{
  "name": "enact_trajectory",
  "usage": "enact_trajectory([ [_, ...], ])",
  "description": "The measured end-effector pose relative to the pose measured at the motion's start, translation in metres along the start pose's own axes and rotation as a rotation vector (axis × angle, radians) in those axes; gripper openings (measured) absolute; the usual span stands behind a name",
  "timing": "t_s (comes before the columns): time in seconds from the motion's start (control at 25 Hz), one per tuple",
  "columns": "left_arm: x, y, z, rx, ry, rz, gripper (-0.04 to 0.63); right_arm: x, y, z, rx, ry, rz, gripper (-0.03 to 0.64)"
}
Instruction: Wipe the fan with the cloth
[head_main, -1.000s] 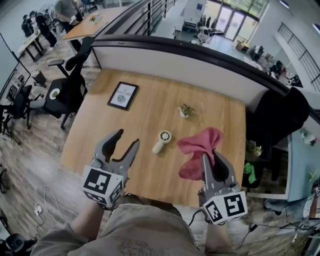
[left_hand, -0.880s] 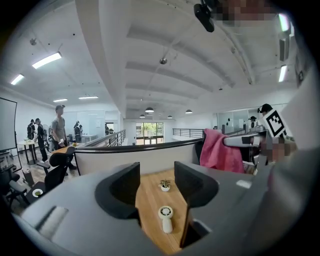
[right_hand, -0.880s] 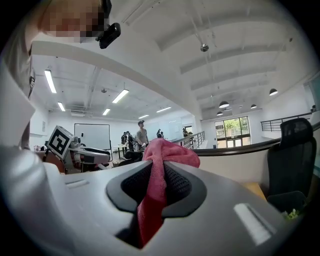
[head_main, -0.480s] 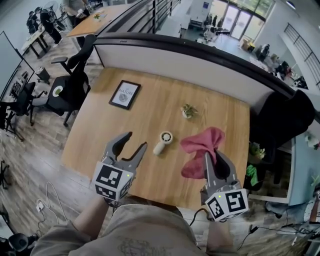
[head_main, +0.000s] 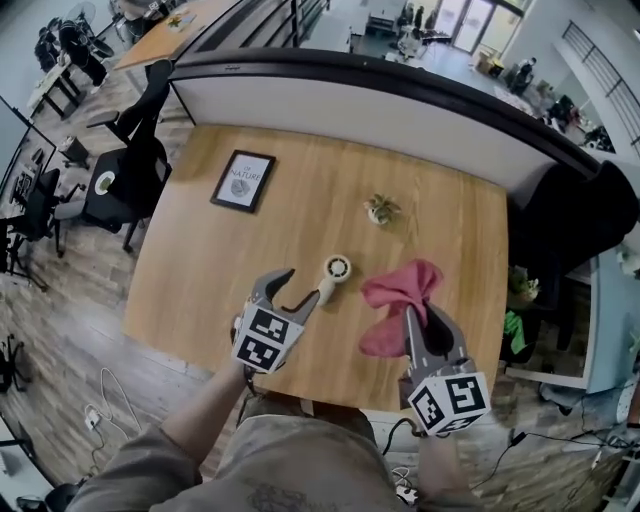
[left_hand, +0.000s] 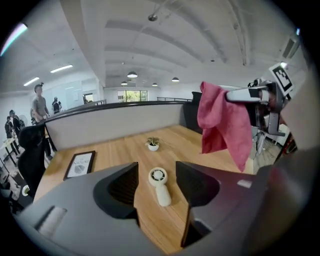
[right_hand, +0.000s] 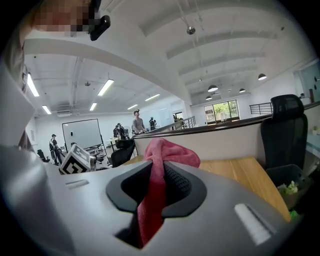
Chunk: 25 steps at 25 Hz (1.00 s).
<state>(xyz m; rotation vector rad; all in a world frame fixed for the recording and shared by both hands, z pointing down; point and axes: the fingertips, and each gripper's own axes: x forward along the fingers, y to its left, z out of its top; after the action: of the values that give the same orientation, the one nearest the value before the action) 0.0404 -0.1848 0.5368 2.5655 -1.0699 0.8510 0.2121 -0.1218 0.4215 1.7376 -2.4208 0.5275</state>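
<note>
Clamp handle of white handheld fan (head_main: 330, 278), on bench (head_main: 300, 190) just ahead of empty left claw (head_main: 298, 287), jaws just opening wider; leave grille clear for pink cloth (head_main: 400, 290) pinched in right claw (head_main: 425, 322).

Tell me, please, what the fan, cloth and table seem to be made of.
Fan: likely plastic, its cream shell smooth and matte.
Cloth: soft fabric, perhaps microfibre, hanging in limp, fuzzy pink folds.
Table: wood or wood-look laminate, showing pale grain lines.
</note>
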Motion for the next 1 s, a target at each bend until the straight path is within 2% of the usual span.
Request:
enact_trajectory([
  [0.2,0.040,-0.004,-0.046,-0.023,0.121,-0.042,0.236,0.019,-0.010,-0.039,0.033,0.076,-0.036,0.067],
  [0.64,0.125,-0.020,-0.118,-0.078,0.303,-0.128,0.236,0.050,-0.027,-0.095,0.076,0.189,-0.069,0.066],
  [1.0,0.160,-0.029,-0.148,-0.039,0.412,-0.093,0.245,0.056,-0.037,-0.119,0.103,0.227,-0.079,0.067],
])
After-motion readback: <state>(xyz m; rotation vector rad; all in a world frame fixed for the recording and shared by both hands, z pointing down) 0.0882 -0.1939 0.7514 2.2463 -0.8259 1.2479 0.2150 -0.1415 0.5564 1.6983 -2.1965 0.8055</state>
